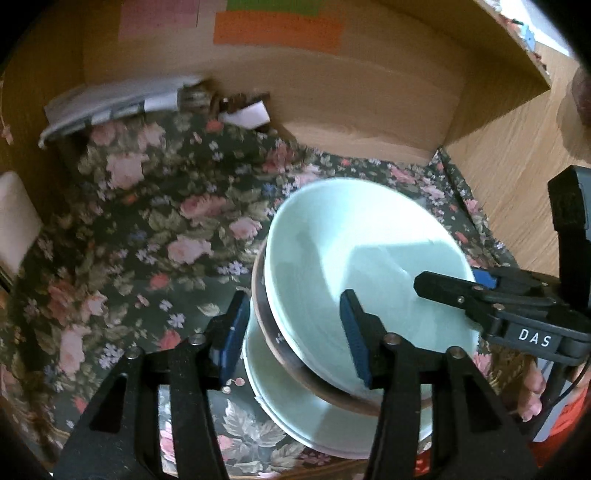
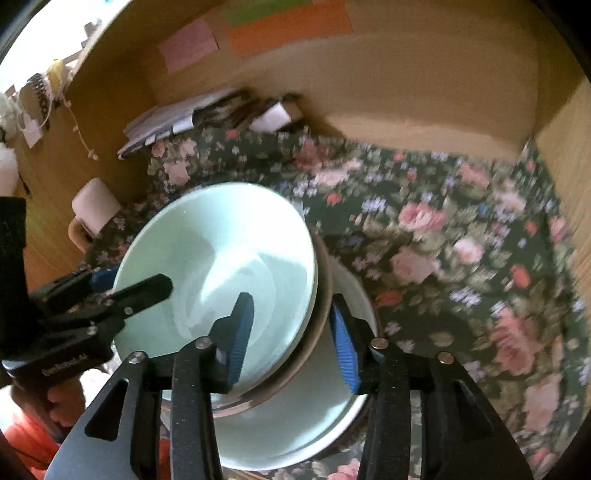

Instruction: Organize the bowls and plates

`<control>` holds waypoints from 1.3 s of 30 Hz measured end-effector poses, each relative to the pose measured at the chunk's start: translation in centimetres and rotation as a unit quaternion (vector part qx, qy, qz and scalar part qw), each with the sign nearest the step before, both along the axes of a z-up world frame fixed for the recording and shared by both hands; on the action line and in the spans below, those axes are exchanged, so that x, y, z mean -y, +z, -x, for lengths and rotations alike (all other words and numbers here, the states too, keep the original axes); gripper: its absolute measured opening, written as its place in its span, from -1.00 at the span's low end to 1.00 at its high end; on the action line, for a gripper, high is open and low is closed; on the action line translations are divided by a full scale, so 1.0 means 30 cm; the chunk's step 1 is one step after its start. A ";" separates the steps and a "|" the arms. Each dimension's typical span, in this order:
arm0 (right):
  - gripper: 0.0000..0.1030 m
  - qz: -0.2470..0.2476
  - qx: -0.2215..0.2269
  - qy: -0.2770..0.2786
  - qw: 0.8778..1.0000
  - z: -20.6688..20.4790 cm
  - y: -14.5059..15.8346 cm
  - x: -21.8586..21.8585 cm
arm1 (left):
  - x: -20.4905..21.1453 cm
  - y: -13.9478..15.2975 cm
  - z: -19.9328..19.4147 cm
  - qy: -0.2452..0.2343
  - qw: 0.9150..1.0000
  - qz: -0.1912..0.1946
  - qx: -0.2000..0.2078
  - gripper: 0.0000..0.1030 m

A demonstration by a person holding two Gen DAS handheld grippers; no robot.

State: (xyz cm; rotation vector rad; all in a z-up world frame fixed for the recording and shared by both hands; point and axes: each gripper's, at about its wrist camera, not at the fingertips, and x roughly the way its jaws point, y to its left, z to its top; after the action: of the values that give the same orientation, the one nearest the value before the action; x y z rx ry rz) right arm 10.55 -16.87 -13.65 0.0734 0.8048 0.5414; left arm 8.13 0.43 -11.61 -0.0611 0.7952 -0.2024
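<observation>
A pale green bowl (image 1: 365, 266) with a brown outside is tilted above a pale green plate (image 1: 314, 417) on the floral cloth. My left gripper (image 1: 295, 332) straddles the bowl's left rim, one blue pad (image 1: 232, 332) outside and one inside; whether the pads touch it is unclear. In the right wrist view my right gripper (image 2: 291, 332) straddles the bowl's (image 2: 221, 266) right rim above the plate (image 2: 295, 417), pads close to the wall. Each gripper shows in the other's view, reaching over the bowl's rim.
The floral cloth (image 1: 147, 221) covers the desk inside a wooden alcove (image 1: 369, 103). Papers and small clutter (image 1: 122, 103) lie at the back left. A white roll (image 2: 96, 206) stands at the left edge. Coloured sticky notes (image 2: 288, 29) hang on the back wall.
</observation>
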 end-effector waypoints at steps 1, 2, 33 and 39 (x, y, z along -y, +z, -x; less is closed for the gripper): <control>-0.19 -0.001 0.010 -0.002 1.000 0.006 0.015 0.006 | -0.003 0.017 0.009 0.002 1.000 -0.002 0.010 0.05; -0.19 -0.004 0.022 -0.005 1.000 0.017 0.037 0.017 | -0.003 0.030 0.015 0.005 1.000 -0.005 0.020 0.06; 1.00 -0.077 0.273 -0.042 0.958 0.383 0.275 0.086 | 0.002 0.320 0.402 0.044 0.952 -0.012 0.303 0.94; 1.00 -0.079 0.267 -0.043 0.959 0.387 0.260 0.083 | 0.008 0.308 0.420 0.042 0.952 -0.003 0.303 0.96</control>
State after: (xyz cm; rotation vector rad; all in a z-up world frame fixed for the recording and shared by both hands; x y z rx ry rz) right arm -1.05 -19.36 -5.86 0.1035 0.2285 0.5092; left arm -4.47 0.18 -2.37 -0.0240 0.1793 -0.1259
